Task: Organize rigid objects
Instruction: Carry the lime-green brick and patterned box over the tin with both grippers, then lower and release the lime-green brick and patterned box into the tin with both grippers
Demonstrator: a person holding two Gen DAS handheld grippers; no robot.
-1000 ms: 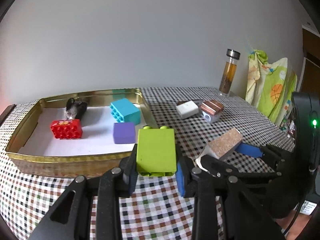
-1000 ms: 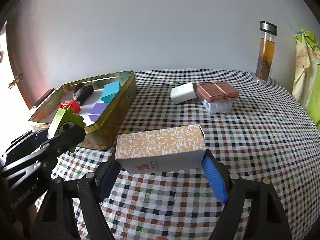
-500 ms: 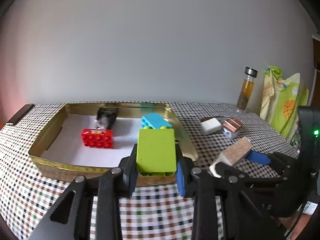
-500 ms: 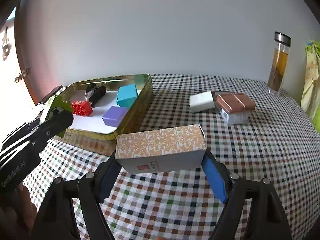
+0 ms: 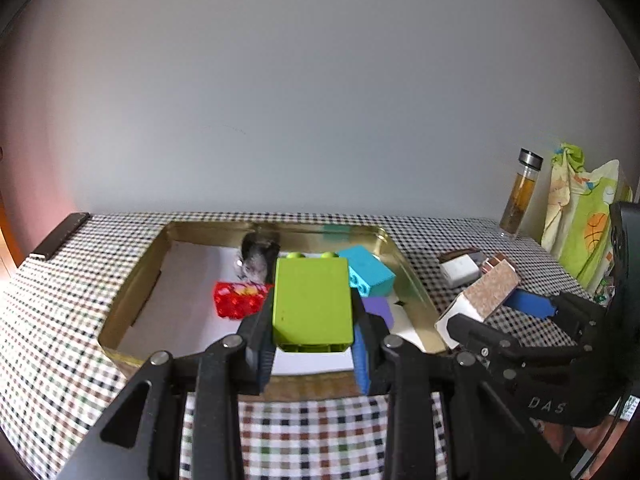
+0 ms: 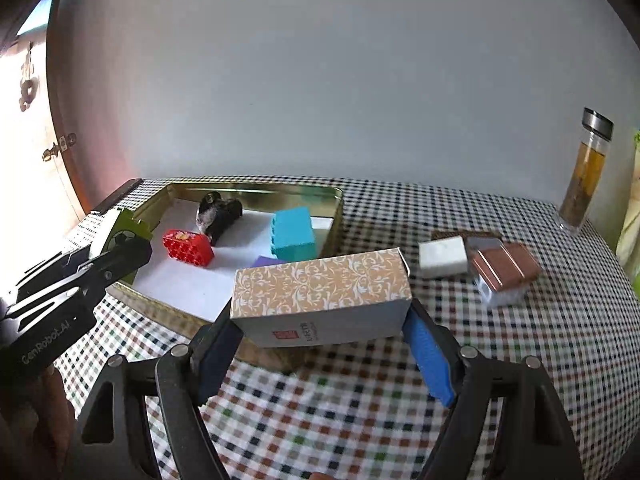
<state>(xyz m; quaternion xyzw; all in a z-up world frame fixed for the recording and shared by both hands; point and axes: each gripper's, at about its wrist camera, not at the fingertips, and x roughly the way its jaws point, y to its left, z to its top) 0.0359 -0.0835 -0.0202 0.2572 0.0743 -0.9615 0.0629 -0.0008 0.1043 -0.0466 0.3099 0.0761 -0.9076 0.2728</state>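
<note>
My left gripper (image 5: 314, 344) is shut on a lime green brick (image 5: 313, 304), held above the near edge of the gold tin tray (image 5: 132, 292). My right gripper (image 6: 322, 332) is shut on a patterned orange-and-white box (image 6: 320, 288) by its two ends, just above the tray's near right corner (image 6: 338, 216). Inside the tray lie a red brick (image 5: 236, 300), a teal brick (image 5: 370, 270), a purple block (image 5: 380, 308) and a dark furry object (image 5: 258, 258). The right gripper with its box (image 5: 484, 292) also shows in the left wrist view.
On the checked tablecloth right of the tray sit a white block (image 6: 442, 256) and a copper-topped box (image 6: 502, 270). A glass bottle (image 6: 584, 172) of amber liquid stands at the back right, beside a green printed cloth (image 5: 580, 216). A dark bar (image 5: 60, 236) lies at the table's left edge.
Both grippers have risen and moved toward the tray with their loads. The green brick now hangs over the tray's near edge, and the box has come up to the tray's corner.
</note>
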